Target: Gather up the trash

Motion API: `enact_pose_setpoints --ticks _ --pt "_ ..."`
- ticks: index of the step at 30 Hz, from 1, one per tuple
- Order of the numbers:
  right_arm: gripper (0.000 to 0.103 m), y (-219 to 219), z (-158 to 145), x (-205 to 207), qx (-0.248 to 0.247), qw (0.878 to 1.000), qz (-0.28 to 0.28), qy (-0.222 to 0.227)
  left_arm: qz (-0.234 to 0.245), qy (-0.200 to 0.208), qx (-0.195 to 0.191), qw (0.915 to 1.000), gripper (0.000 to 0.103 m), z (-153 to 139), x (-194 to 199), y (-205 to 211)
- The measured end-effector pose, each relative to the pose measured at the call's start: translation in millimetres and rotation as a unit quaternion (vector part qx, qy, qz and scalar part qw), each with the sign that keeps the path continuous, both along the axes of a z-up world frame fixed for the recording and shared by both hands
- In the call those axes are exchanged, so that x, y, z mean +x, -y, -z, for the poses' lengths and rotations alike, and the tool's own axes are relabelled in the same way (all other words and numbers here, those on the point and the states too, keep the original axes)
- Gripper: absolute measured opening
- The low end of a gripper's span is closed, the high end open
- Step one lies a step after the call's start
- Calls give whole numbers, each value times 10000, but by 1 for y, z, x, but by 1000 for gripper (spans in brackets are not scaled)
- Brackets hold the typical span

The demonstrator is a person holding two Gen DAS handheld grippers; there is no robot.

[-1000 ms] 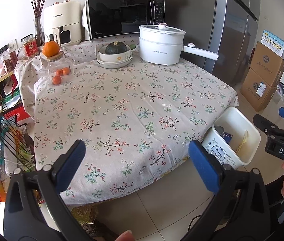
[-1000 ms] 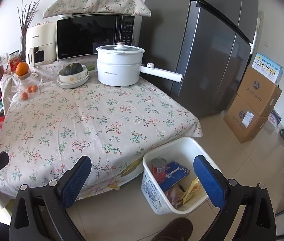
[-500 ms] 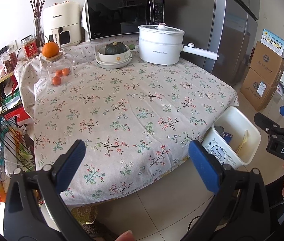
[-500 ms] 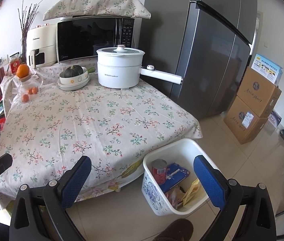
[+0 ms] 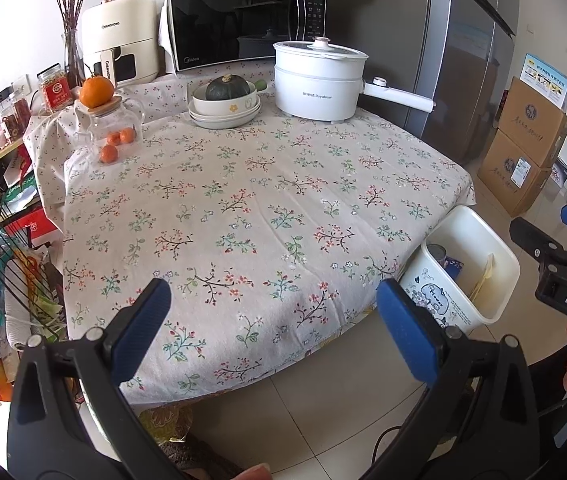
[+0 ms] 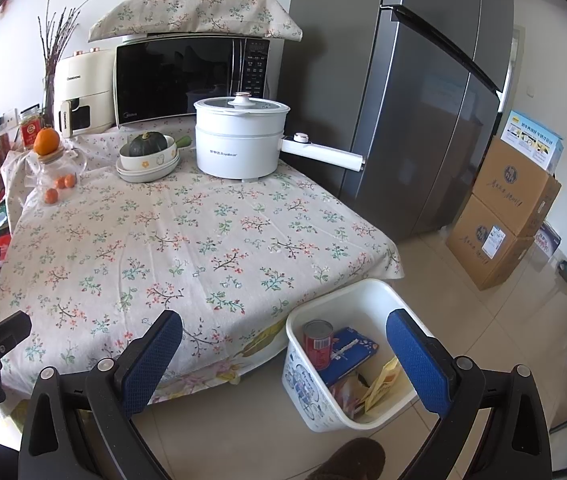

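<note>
A white trash bin [image 6: 367, 294] stands on the floor by the table's near right corner, holding a red can [image 6: 317, 343], a blue packet [image 6: 350, 354] and yellow wrappers [image 6: 381, 382]. The same trash bin [image 5: 501, 254] appears in the left wrist view. My right gripper [image 6: 283, 354] is open and empty, held above the bin's left side. Over the near table edge, my left gripper [image 5: 273, 326] is also open with nothing between its fingers. The floral tablecloth [image 5: 243, 200] carries no loose trash that I can see.
At the back of the table stand a white electric pot [image 5: 317, 82], stacked bowls holding a squash [image 5: 227, 98], a glass jar with oranges [image 5: 113, 126], a microwave [image 5: 243, 26] and an air fryer. A fridge [image 6: 423, 100] and cardboard boxes [image 6: 507, 208] stand right; cluttered racks stand left.
The right wrist view has drifted slightly back and up; the bin and table sit a little lower. Both grippers stay open and empty.
</note>
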State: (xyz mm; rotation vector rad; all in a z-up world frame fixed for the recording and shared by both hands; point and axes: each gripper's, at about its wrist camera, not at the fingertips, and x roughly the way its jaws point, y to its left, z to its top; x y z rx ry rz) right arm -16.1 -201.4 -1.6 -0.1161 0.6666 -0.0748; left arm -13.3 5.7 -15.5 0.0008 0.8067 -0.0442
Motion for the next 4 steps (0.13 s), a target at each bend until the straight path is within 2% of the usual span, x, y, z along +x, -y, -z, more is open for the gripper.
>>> enact_pose_setpoints --ticks 4 --pt "103 2 0 -1 109 9999 -41 104 -98 -81 -11 9999 102 -5 12 -9"
